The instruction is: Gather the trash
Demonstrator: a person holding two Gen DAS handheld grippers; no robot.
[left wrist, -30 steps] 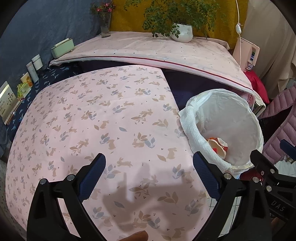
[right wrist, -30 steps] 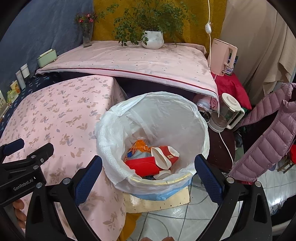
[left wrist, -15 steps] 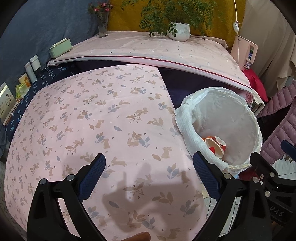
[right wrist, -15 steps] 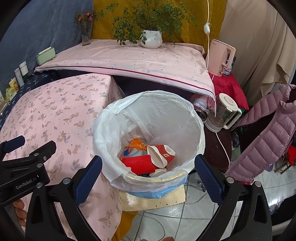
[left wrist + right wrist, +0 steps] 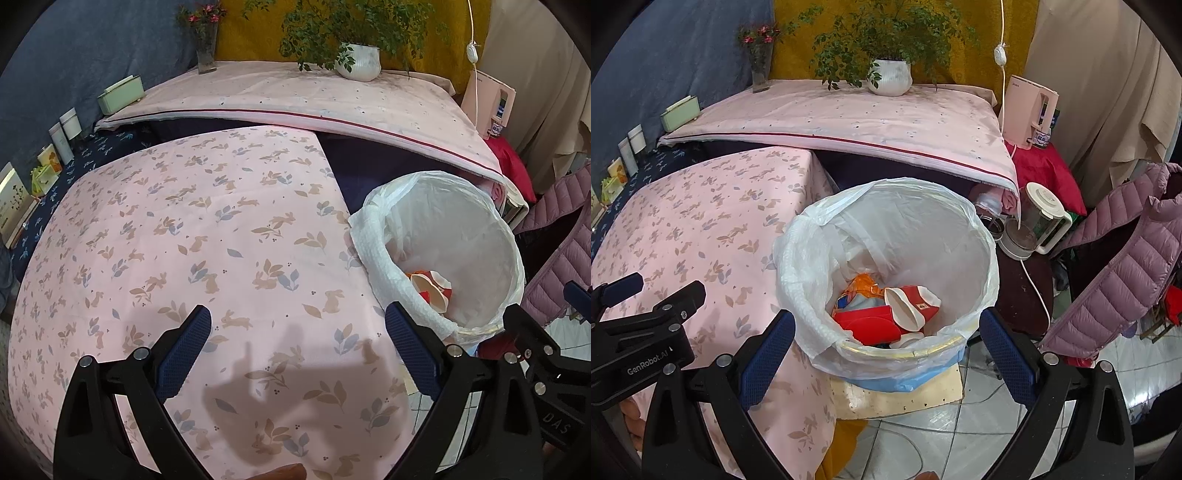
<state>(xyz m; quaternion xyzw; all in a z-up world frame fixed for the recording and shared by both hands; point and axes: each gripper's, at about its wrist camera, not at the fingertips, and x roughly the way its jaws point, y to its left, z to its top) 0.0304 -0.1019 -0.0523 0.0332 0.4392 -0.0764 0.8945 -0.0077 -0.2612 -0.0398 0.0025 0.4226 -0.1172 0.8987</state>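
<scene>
Right hand-held gripper (image 5: 886, 347), jaws apart, above trash bin (image 5: 982, 236)

The trash bin (image 5: 982, 236) mouth gapes unobstructed; the table (image 5: 184, 221) beside it lies bare.

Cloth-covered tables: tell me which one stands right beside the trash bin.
The bunny-print table, low and near, touching the bin liner. The dotted one with the red stripe sits farther back, carrying the plant pot.

Trash (image 5: 886, 317): red-and-white crumpled cups, orange wrapper (heaped), inside my white-lined bin (image 5: 982, 236), rim's six o'clock side.
</scene>
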